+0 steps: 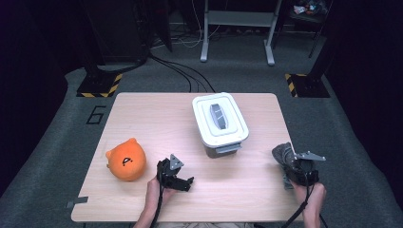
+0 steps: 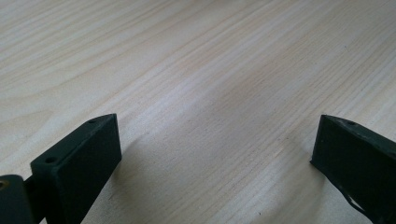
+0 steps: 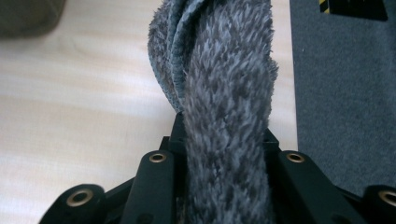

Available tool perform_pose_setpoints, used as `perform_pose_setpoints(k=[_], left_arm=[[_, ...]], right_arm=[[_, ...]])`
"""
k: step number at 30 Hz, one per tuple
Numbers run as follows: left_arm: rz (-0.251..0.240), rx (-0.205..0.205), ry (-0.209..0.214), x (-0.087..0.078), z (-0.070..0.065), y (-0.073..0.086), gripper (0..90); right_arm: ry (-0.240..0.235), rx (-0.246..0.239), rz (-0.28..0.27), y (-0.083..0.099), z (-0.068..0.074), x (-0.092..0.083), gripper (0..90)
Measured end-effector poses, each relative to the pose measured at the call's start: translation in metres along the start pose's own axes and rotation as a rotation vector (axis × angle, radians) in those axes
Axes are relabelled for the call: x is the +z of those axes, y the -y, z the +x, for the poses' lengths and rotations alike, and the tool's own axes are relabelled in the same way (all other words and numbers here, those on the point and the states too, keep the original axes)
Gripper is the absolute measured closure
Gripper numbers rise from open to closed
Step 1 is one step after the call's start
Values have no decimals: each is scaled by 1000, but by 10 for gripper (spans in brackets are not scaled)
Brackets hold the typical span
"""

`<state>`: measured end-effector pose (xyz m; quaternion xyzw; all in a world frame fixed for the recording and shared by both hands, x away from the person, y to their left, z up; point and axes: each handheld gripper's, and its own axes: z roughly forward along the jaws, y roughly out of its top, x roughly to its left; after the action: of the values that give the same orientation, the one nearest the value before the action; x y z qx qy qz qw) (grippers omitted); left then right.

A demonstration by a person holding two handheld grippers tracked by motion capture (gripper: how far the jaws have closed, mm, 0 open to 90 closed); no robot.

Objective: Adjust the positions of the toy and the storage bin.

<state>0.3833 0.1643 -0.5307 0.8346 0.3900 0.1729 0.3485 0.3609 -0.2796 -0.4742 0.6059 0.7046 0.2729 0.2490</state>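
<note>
Near the white box [image 1: 220, 124], off to its right and closer to the person, the right tongs [image 1: 286, 156] are clamped on a grey fluffy cloth [image 3: 224, 93]. From the right gripper view, the cloth is bunched up thick between the two black jaws and sticks out past them in soft folds. It hangs over the edge of the surface [image 1: 157, 118], on the side of the box away from the orange plush toy [image 1: 126, 159].

The cloth looks light and very soft. It bends and flops, so it will not hold its shape when it is moved. It is fuzzy, not slippery, so it should stay put in a firm pinch. It cannot break. A good place to hold it is a thick bunch of folds, like now, not one thin corner, which may slide out. I cannot tell how much of the cloth hangs loose, because the high view is small there.

The left tongs [image 1: 183, 183] are wide apart and hold nothing. They rest low over bare wood, left of the box and nearer the person, just beside the toy.
</note>
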Motion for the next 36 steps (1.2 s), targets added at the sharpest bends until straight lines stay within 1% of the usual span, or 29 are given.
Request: perform_pose_setpoints(k=[3, 8, 11, 14, 16, 19, 21, 23, 26, 27, 29, 30, 32, 34, 36], left_arm=[[0, 0, 0, 0, 0, 0, 9], [0, 0, 0, 0, 0, 0, 9], [2, 2, -3, 0, 0, 0, 9], [2, 2, -3, 0, 0, 0, 9], [2, 2, -3, 0, 0, 0, 9], [3, 2, -4, 0, 0, 0, 9], [2, 2, -4, 0, 0, 0, 9], [3, 2, -5, 0, 0, 0, 9], [2, 2, -4, 0, 0, 0, 9], [4, 2, -1, 0, 0, 0, 9], [2, 2, -4, 0, 0, 0, 9], [2, 2, -4, 0, 0, 0, 9], [2, 1, -3, 0, 0, 0, 9], [3, 7, -6, 0, 0, 0, 9], [3, 7, -6, 0, 1, 0, 9]], right_arm=[[2, 11, 9, 11, 0, -3, 688], [5, 12, 31, 24, 2, -5, 681], [8, -5, 47, 31, 4, -4, 679], [9, -6, 67, 38, 6, 0, 677], [12, -11, 73, 42, 8, 2, 675], [18, -16, 65, 44, 9, 2, 671], [23, -23, 68, 44, 9, 3, 645], [17, -13, 77, 43, 10, 3, 572], [15, -9, 87, 41, 9, 3, 406], [18, -7, 90, 41, 9, 3, 365], [23, -4, 88, 39, 9, 1, 256], [29, -8, 81, 39, 9, -1, 216], [38, -10, 64, 36, 9, -7, 155], [39, -14, 46, 32, 10, -13, 139], [31, -31, 27, 29, 10, -17, 126]])
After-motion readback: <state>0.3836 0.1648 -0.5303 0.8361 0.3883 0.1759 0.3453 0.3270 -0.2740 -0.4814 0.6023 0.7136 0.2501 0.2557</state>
